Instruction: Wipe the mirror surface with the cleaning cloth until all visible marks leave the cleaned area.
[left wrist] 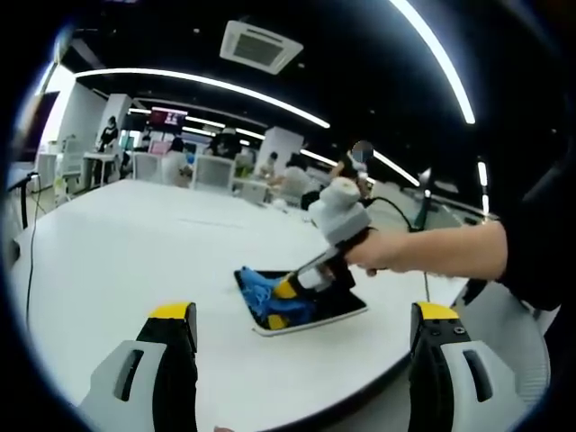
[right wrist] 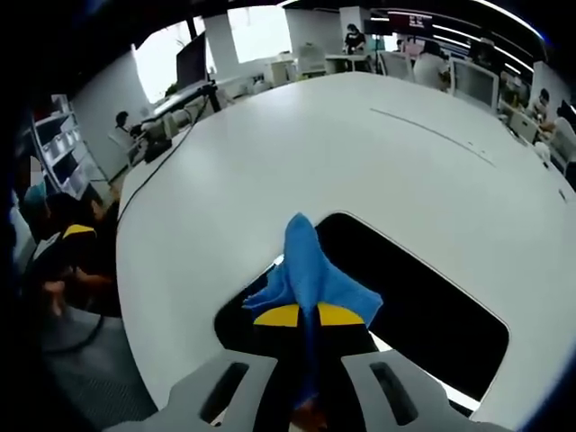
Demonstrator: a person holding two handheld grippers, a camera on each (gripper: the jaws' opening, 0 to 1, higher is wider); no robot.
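Right tool (right wrist: 302,315) clamps blue cloth (right wrist: 310,270) on mirror (right wrist: 423,306) lying on tabletop (right wrist: 270,162); left tool (left wrist: 301,337) wide, hovering apart. Best: flat, overlapping strokes, keep cloth pressed down.

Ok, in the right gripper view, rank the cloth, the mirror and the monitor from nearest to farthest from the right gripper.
1. Blue cloth: clamped in the right gripper, draped over the mirror's near end.
2. Mirror: dark panel on the white table, stretching to the right.
3. Monitor: beyond the table's far edge, upper left.
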